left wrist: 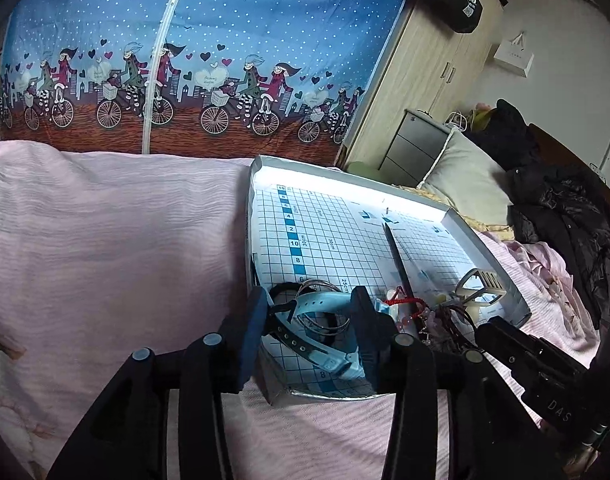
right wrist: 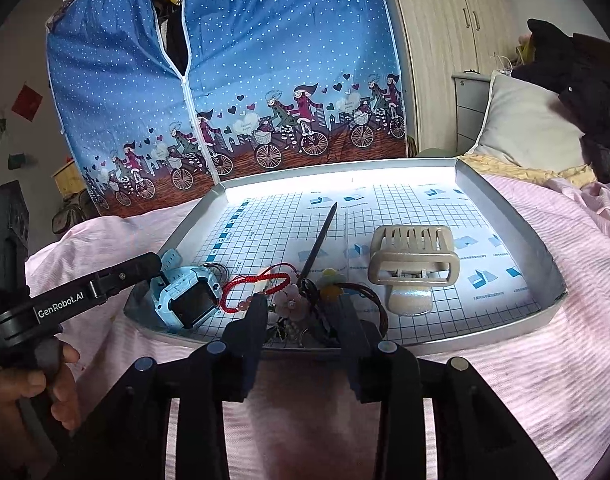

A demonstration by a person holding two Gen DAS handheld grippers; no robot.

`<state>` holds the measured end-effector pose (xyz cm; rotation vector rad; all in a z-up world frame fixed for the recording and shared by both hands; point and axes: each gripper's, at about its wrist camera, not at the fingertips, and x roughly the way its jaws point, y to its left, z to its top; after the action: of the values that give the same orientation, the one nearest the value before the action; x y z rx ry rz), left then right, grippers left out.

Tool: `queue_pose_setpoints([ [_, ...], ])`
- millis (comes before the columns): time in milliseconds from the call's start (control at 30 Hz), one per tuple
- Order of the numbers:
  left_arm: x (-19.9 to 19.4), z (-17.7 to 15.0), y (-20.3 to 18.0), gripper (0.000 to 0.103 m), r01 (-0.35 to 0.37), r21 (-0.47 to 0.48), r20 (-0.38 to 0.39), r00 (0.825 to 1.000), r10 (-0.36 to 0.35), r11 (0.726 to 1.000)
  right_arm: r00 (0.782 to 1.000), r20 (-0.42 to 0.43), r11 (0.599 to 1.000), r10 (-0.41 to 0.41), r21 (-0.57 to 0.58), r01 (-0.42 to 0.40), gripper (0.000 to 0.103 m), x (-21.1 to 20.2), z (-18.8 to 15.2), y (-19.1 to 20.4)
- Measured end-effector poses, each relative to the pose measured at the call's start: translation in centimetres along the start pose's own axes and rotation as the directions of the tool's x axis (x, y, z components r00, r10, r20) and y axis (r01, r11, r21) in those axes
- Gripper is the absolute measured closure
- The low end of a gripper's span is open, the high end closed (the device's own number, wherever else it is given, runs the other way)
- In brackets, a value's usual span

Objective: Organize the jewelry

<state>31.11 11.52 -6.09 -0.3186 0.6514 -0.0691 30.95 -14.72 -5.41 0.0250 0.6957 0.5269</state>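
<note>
Jewelry lies heaped in the near end of a shallow grey tray (right wrist: pixel 509 216) lined with gridded paper, which sits on a pink bedspread (left wrist: pixel 105 240). The left gripper (left wrist: pixel 311 320) stands with its jaws apart over the tray's near corner, and between its fingers lies a light blue watch (left wrist: pixel 329 354); the strap runs across the gap, but whether either pad touches it cannot be told, since the fingers hide the edges. Just beyond the watch, thin silver bangles (left wrist: pixel 321 286) are half covered by the strap. The right gripper (right wrist: pixel 301 312) is likewise spread wide at the tray's near rim, its fingers straddling a tangle of small pieces: a pale pink flower ornament (right wrist: pixel 291 300), a yellow and blue flower (right wrist: pixel 331 282), and darker cords and beads behind them too tangled and shadowed to name. To the left of this gripper a red cord bracelet (right wrist: pixel 257 282) loops toward the watch face; ahead of it a dark slim hair stick (right wrist: pixel 319 240) lies on the grid, pointing away. Ahead and to its right a beige claw hair clip (right wrist: pixel 411 258) rests alone on the paper. At the left edge of the right wrist view a hand (right wrist: pixel 37 388) grips the left gripper's handle, cut off by the frame.
</note>
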Motion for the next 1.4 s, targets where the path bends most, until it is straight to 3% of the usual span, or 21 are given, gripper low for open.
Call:
queue_pose_setpoints([
  [100,-0.5,0.0,-0.8,0.046,-0.018,0.034,0.022,1.0,0.017,0.999,1.0,0.02,1.0,-0.01,0.005,0.01,0.056,-0.9,0.2,-0.4],
  [167,-1.0,0.1,-1.5,0.043,-0.026,0.063,0.039,0.999,0.024,0.998,0.999,0.024,1.0,-0.022,0.016,0.021,0.051,-1.5,0.4,-0.7],
  [267,-1.6,0.2,-2.9,0.042,-0.063,0.129,0.053,0.997,0.056,0.99,0.999,0.034,0.999,-0.028,0.033,0.027,0.042,-2.7,0.8,-1.1],
  [367,-2.4,-0.1,-4.7,0.041,-0.092,0.194,0.079,0.994,0.077,0.977,0.998,0.052,0.999,-0.032,0.024,0.031,0.024,-4.2,1.1,-1.3],
  [467,-3.8,-0.2,-5.9,0.011,-0.089,0.206,0.115,0.991,0.066,0.975,0.996,0.08,0.999,-0.032,0.028,0.029,0.01,-6.1,1.5,-1.7],
  [600,-6.2,0.1,-6.8,0.009,-0.058,0.188,0.17,0.985,0.025,0.98,0.993,0.11,0.998,-0.046,0.039,0.042,0.001,-8.7,2.0,-2.5],
  [933,-12.0,0.4,-9.2,0.004,-0.035,0.191,0.247,0.969,-0.013,0.981,0.985,0.163,0.999,-0.047,0.022,0.044,0.0,-14.4,2.2,-3.0],
  [1400,-17.8,-2.4,-11.8,0.003,0.004,0.185,0.249,0.967,-0.051,0.983,0.973,0.227,0.999,-0.049,0.027,0.044,0.0,-20.1,0.3,-2.2],
])
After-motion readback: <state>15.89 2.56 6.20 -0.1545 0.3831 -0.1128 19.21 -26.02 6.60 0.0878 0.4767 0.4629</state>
